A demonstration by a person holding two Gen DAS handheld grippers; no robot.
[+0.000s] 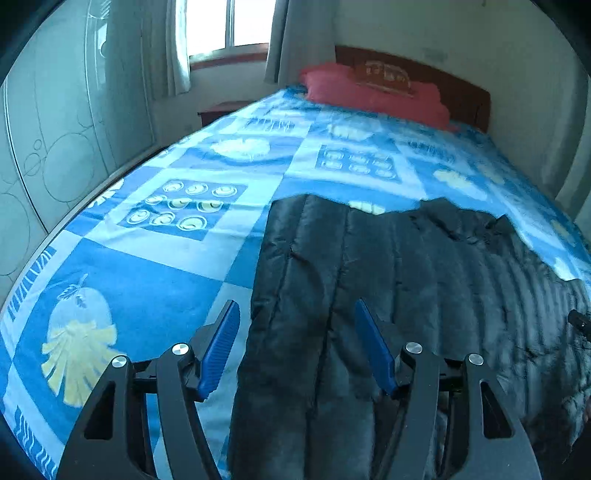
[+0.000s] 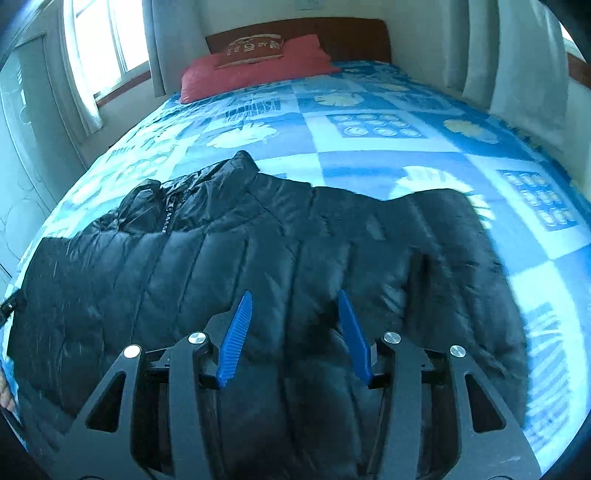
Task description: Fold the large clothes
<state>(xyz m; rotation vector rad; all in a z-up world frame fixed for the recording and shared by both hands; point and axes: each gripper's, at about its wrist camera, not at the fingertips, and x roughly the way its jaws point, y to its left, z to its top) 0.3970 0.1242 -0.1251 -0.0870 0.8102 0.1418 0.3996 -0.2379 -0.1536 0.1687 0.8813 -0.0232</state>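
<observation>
A large black quilted puffer jacket (image 1: 406, 280) lies spread flat on the bed, collar and zipper toward the headboard; it also shows in the right wrist view (image 2: 229, 258). My left gripper (image 1: 295, 310) is open and empty, hovering over the jacket's left edge, its left blue finger over the blanket. My right gripper (image 2: 295, 301) is open and empty, hovering over the jacket's lower right part, near the sleeve (image 2: 454, 236).
The bed is covered by a blue and white patterned blanket (image 1: 147, 280), also in the right wrist view (image 2: 388, 147). A red pillow (image 1: 369, 92) lies by the wooden headboard (image 2: 351, 37). A wardrobe (image 1: 55, 129) stands left; curtained window (image 1: 229, 22) behind.
</observation>
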